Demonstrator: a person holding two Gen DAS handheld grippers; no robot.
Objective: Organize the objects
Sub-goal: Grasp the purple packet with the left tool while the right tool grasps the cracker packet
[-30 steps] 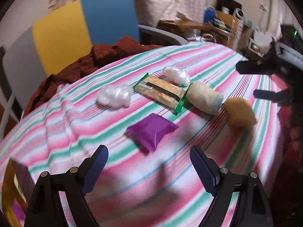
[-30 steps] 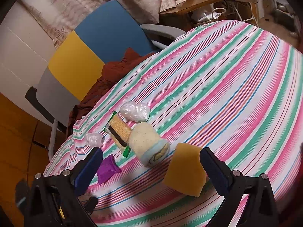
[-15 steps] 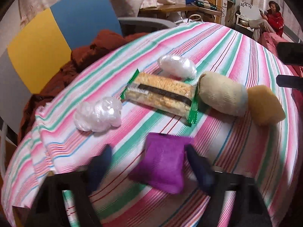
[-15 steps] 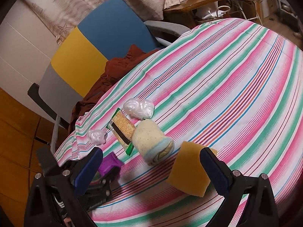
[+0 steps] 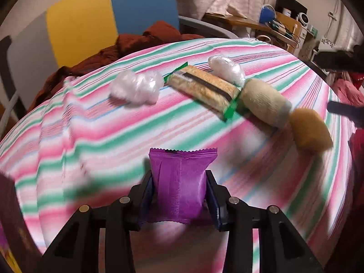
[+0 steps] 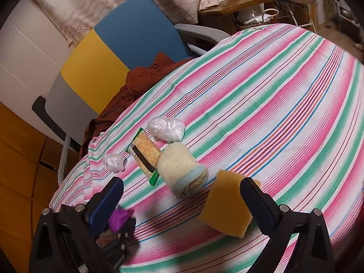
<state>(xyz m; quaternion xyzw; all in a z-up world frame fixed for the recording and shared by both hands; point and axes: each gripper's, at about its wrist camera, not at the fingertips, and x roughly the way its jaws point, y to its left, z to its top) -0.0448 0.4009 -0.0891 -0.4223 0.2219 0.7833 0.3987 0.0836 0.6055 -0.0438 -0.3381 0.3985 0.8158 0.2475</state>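
My left gripper (image 5: 179, 188) is shut on a purple snack packet (image 5: 180, 182), held just above the striped tablecloth (image 5: 91, 136). Beyond it lie a white plastic wad (image 5: 136, 86), a green-edged cracker bar (image 5: 204, 88), a second white wad (image 5: 226, 68), a rolled beige towel (image 5: 264, 101) and a yellow sponge (image 5: 309, 132). In the right wrist view my right gripper (image 6: 182, 198) stands open above the yellow sponge (image 6: 227, 209) and the rolled towel (image 6: 182, 170). The purple packet (image 6: 118, 218) shows behind its left finger.
A chair with a yellow and blue back (image 6: 118, 52) stands at the table's far side, with a rust-brown cloth (image 6: 136, 79) heaped on it. Cluttered desks (image 5: 273, 25) fill the back right. The cloth's right half (image 6: 284, 102) carries nothing.
My left gripper moved down onto the purple packet, shut on it and lifted it slightly. The right gripper stayed open and barely shifted.
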